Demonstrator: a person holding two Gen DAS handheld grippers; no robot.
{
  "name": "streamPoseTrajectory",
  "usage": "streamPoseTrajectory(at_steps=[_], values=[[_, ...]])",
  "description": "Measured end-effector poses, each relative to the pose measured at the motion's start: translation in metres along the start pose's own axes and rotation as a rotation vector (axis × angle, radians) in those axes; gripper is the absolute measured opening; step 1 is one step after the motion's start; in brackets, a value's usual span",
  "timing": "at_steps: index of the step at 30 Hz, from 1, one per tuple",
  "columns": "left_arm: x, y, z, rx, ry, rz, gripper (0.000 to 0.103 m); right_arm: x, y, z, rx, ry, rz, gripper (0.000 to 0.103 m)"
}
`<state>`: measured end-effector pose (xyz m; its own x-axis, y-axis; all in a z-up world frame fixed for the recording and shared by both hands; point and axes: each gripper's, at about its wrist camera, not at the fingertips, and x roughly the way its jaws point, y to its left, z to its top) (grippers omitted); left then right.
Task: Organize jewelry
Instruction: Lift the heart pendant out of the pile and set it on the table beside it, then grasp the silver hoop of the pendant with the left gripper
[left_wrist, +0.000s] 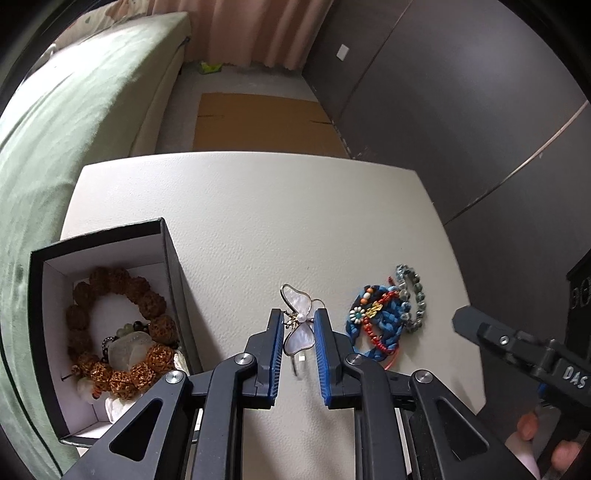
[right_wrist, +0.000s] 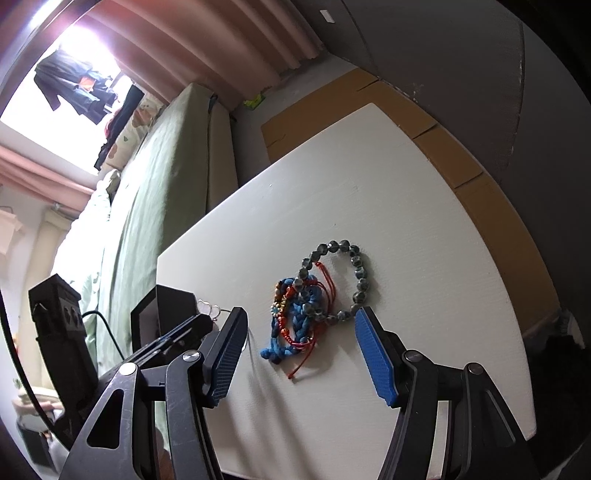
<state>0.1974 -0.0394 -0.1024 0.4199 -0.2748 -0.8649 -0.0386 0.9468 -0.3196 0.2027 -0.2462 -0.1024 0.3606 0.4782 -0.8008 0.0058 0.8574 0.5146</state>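
Observation:
In the left wrist view my left gripper (left_wrist: 299, 317) is narrowed around a pearly butterfly brooch (left_wrist: 298, 325) on the white table (left_wrist: 258, 221); whether the pads touch it I cannot tell. To its left stands a black box (left_wrist: 107, 325) holding a brown bead bracelet (left_wrist: 122, 325) and other pieces. To its right lies a pile of a blue braided bracelet (left_wrist: 384, 325), a red cord bracelet and a grey bead bracelet (left_wrist: 412, 295). My right gripper (right_wrist: 301, 321) is open just above that pile (right_wrist: 295, 317); the grey bead bracelet (right_wrist: 360, 277) lies partly beyond it.
A green bed (left_wrist: 74, 129) runs along the table's left side. Flat cardboard (left_wrist: 258, 122) lies on the floor beyond the far edge. A dark wall (left_wrist: 461, 110) stands on the right. The table's near edge (right_wrist: 369, 476) is below my right gripper.

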Motion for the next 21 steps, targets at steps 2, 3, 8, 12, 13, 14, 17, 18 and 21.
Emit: streamPoseTrajectory(at_steps=[2,3,8,12,13,14,17,18,21], values=[[-0.005,0.002,0.001,-0.011,-0.005,-0.029,0.014,0.0,0.002,0.0,0.001,-0.001,-0.002,0.062],[-0.008,0.003,0.001,-0.017,-0.008,-0.048,0.014,0.0,0.001,0.0,0.001,-0.002,-0.002,0.062],[-0.024,0.005,0.003,-0.034,-0.033,-0.099,0.014,0.001,0.002,-0.002,0.0,0.0,-0.001,0.062],[-0.027,0.007,0.004,-0.033,-0.041,-0.079,0.013,0.002,0.005,-0.003,-0.009,0.002,0.0,0.062],[-0.026,0.006,0.004,-0.029,-0.04,-0.069,0.013,0.002,0.005,-0.003,-0.009,0.003,0.0,0.062],[-0.026,0.005,0.004,-0.029,-0.038,-0.053,0.013,0.002,0.005,-0.003,-0.008,0.004,0.0,0.062],[-0.02,0.002,0.004,-0.011,-0.037,-0.001,0.014,0.0,0.002,-0.004,-0.003,0.001,-0.003,0.062],[-0.017,-0.001,0.004,-0.001,-0.029,-0.002,0.015,-0.002,0.001,-0.004,-0.001,-0.001,-0.005,0.062],[-0.009,-0.005,0.005,-0.004,-0.008,-0.02,0.027,-0.006,-0.007,-0.002,0.013,-0.011,-0.008,0.062]])
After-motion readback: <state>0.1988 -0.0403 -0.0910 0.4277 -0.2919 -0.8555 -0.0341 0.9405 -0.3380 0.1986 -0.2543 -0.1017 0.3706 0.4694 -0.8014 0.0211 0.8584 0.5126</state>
